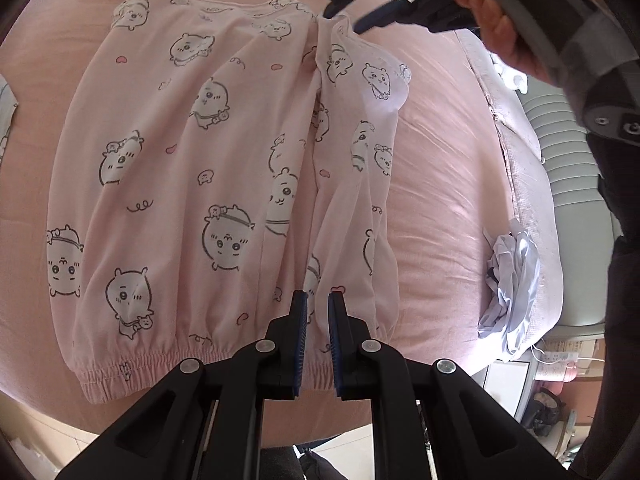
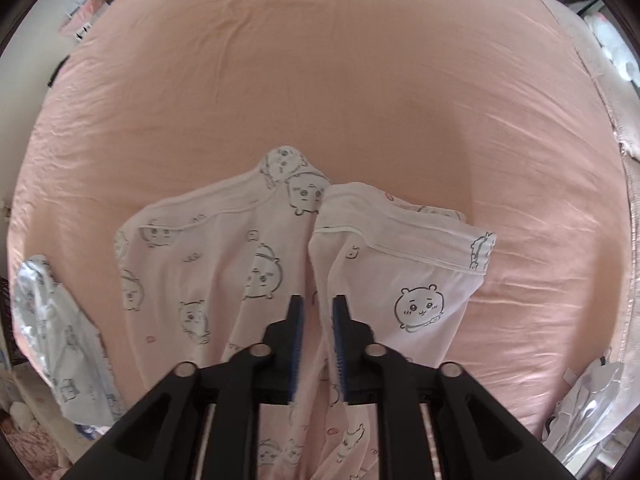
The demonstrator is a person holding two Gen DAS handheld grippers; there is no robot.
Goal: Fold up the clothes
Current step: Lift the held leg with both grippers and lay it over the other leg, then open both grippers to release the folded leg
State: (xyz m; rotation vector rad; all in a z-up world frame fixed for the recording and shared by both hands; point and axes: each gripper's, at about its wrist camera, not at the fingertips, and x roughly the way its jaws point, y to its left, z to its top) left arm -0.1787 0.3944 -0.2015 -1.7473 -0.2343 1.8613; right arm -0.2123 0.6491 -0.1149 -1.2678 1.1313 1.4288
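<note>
A pink garment [image 1: 192,168] printed with white cartoon animals lies flat on the pink bed sheet [image 1: 444,148], its elastic hem nearest the left wrist camera. Its right side is folded over the middle in a long flap [image 1: 360,184]. My left gripper [image 1: 318,312] is shut on the hem end of that flap. My right gripper [image 1: 342,20], held by a hand [image 1: 492,24], hovers open just over the far collar end of the flap. The right wrist view looks straight down on the garment [image 2: 256,272]; there the right gripper [image 2: 318,308] stands open with the fold's ridge below the gap.
A crumpled pale garment [image 1: 508,280] lies near the bed's right edge. Another light-blue printed garment [image 2: 60,340] lies at the left of the pink one. The wide stretch of sheet [image 2: 320,80] beyond the collar carries only wrinkles.
</note>
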